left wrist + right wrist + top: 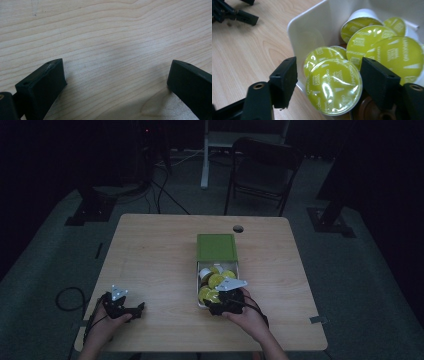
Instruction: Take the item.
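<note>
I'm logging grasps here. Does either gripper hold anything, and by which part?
Left gripper: nothing. Right gripper straddles a capsule by its rim, one jaw outside the box wall; contact can't be told.

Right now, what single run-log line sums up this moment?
right gripper: jaws either side of a yellow-lidded capsule at the white box corner, contact unclear | left gripper: open, empty, over the table

The high view is very dark, and the room around the table (150, 250) is almost black. Both tool views are bright and sharp. White shine glints on the yellow lids (334, 86). Soft shadows lie by the jaws.
</note>
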`<action>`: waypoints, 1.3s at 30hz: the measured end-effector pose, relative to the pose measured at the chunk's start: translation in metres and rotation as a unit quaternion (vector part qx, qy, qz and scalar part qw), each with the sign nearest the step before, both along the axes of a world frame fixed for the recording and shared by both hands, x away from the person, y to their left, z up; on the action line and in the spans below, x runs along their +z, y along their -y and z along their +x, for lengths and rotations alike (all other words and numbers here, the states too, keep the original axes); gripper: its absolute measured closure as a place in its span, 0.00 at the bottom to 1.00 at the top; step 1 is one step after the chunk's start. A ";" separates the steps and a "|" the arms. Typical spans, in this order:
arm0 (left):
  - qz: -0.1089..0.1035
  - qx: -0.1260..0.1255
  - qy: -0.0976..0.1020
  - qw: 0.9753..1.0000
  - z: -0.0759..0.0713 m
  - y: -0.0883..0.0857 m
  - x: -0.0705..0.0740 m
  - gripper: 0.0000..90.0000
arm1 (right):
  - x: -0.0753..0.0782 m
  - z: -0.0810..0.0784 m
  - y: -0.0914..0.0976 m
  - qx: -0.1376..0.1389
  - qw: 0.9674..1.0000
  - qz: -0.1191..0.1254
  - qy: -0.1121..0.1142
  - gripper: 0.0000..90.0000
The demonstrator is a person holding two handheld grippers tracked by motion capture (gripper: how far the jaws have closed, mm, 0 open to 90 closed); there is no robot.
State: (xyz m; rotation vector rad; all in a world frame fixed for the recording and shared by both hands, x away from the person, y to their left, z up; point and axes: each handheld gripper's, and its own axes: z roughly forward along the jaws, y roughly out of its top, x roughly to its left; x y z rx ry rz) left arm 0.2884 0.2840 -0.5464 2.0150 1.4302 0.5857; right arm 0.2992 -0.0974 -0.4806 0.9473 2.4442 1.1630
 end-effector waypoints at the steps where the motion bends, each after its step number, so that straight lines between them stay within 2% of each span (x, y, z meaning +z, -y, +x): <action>1: 0.000 0.000 0.000 1.000 0.000 0.000 0.000 0.02 | -0.001 0.000 -0.001 0.004 1.000 -0.003 -0.003 0.37; 13: 0.000 0.000 0.000 1.000 0.000 0.000 0.000 0.02 | -0.009 0.002 -0.011 0.011 0.999 -0.033 0.005 0.41; 25: 0.000 0.000 0.000 1.000 0.000 0.000 0.000 0.02 | -0.006 0.004 -0.015 0.013 1.000 -0.020 -0.012 0.44; 31: 0.000 0.000 0.000 1.000 0.000 0.000 0.000 0.02 | 0.000 0.004 -0.016 0.020 1.000 -0.020 -0.004 0.44; 39: 0.000 0.000 0.000 1.000 0.000 0.000 0.000 0.02 | 0.013 0.004 -0.009 0.007 1.000 -0.008 0.010 0.44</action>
